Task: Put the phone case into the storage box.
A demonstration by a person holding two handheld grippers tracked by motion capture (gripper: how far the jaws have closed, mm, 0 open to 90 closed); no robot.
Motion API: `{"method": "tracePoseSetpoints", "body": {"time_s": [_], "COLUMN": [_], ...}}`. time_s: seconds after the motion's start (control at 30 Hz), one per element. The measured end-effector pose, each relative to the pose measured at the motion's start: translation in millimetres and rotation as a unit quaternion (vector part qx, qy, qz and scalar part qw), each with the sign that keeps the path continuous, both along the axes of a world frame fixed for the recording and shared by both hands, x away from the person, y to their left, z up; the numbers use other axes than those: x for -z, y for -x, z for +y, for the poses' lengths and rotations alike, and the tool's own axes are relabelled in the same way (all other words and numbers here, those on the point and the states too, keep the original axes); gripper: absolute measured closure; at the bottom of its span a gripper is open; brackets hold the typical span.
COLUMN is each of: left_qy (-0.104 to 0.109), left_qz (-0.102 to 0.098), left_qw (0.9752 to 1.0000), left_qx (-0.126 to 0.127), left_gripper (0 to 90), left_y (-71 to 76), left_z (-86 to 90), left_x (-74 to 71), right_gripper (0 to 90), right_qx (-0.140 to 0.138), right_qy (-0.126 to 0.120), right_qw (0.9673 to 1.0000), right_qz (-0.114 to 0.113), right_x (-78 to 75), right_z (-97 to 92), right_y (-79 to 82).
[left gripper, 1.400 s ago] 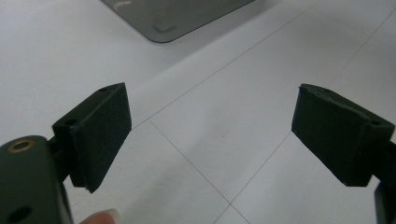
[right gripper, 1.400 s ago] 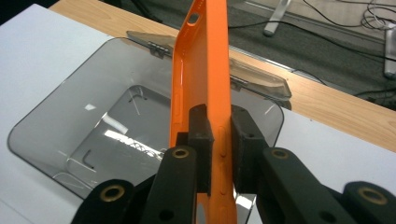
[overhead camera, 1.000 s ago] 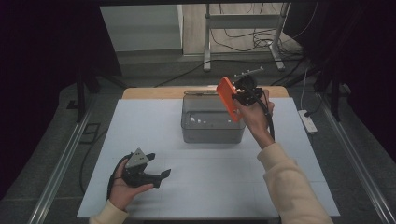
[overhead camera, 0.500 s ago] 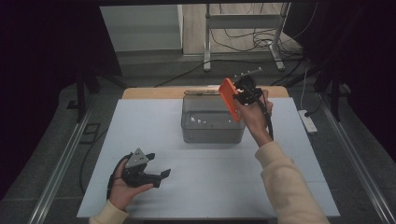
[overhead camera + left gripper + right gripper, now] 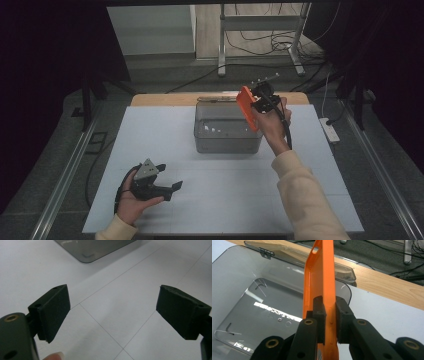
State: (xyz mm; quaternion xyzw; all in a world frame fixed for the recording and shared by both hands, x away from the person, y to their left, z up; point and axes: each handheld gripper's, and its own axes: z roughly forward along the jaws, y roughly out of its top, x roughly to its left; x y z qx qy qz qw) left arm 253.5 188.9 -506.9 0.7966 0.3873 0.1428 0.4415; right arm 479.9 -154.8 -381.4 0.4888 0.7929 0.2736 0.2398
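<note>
My right gripper (image 5: 329, 315) pinches a flat orange plastic phone case (image 5: 322, 277) between its fingers, edge-on above the open grey translucent plastic box (image 5: 227, 132). My left gripper (image 5: 162, 186) rests low over the white tabletop (image 5: 200, 200), fingers spread, holding nothing.

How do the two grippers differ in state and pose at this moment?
The right gripper is shut on the orange case; the left gripper is open with nothing between its jaws. The right gripper is raised over the grey box, while the left gripper sits low at the white table, near its front edge. Both have black jaws with dark pads and are each held in one hand.
</note>
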Motion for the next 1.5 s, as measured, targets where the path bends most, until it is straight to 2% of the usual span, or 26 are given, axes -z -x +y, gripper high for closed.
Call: {"method": "tracePoseSetpoints", "body": {"time_s": [0.83, 1.5], "left_qy": [-0.001, 0.002], "left_qz": [-0.001, 0.000], "left_qw": [1.0000, 1.0000], "left_qx": [0.000, 0.002], "left_gripper": [12.1, 12.2], "left_y": [0.3, 0.2], "left_z": [0.2, -0.5], "left_x": [-0.3, -0.5], "right_gripper": [80.1, 80.1], "right_qx": [0.004, 0.004], "right_qy": [0.015, 0.022], "right_qw": [0.9998, 0.9997], "right_qz": [0.010, 0.014], "right_x": [10.5, 13.2], "right_z": [4.4, 5.2], "right_y": [-1.5, 2.1]}}
